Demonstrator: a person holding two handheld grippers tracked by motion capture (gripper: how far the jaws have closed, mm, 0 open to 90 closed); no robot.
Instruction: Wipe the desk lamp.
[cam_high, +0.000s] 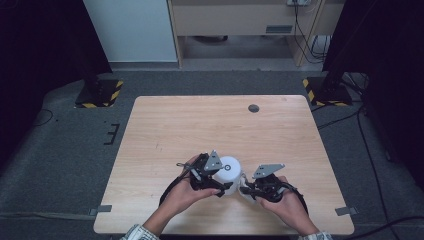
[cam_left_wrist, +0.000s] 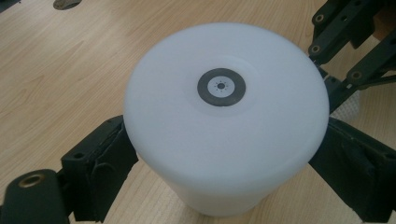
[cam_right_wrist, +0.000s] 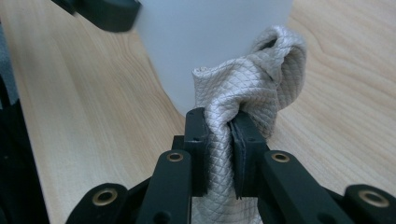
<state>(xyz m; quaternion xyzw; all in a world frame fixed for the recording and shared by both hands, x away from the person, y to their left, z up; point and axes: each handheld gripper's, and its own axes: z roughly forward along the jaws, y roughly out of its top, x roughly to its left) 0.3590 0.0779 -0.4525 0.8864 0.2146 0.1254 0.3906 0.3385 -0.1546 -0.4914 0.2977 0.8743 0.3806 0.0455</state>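
A white cup (cam_high: 229, 167) stands upside down on the wooden table (cam_high: 200, 125), with a grey ring on its upturned base. My left gripper (cam_high: 222, 177) is shut on it. In the left gripper view the two black pads (cam_left_wrist: 105, 161) press the cup (cam_left_wrist: 224, 121) from either side. My right gripper (cam_high: 246, 189) is just right of the cup and is shut on a beige quilted cloth (cam_high: 243, 185). In the right gripper view the cloth (cam_right_wrist: 252, 93) bunches up between the jaws of my right gripper (cam_right_wrist: 219, 149) and rests against the cup's wall (cam_right_wrist: 210, 42).
A round grey cable hole (cam_high: 254, 108) sits near the table's far edge. Two stands with yellow-and-black bases (cam_high: 100, 92) (cam_high: 325, 90) are on the floor past the far corners. The person's hands are close to the table's near edge.
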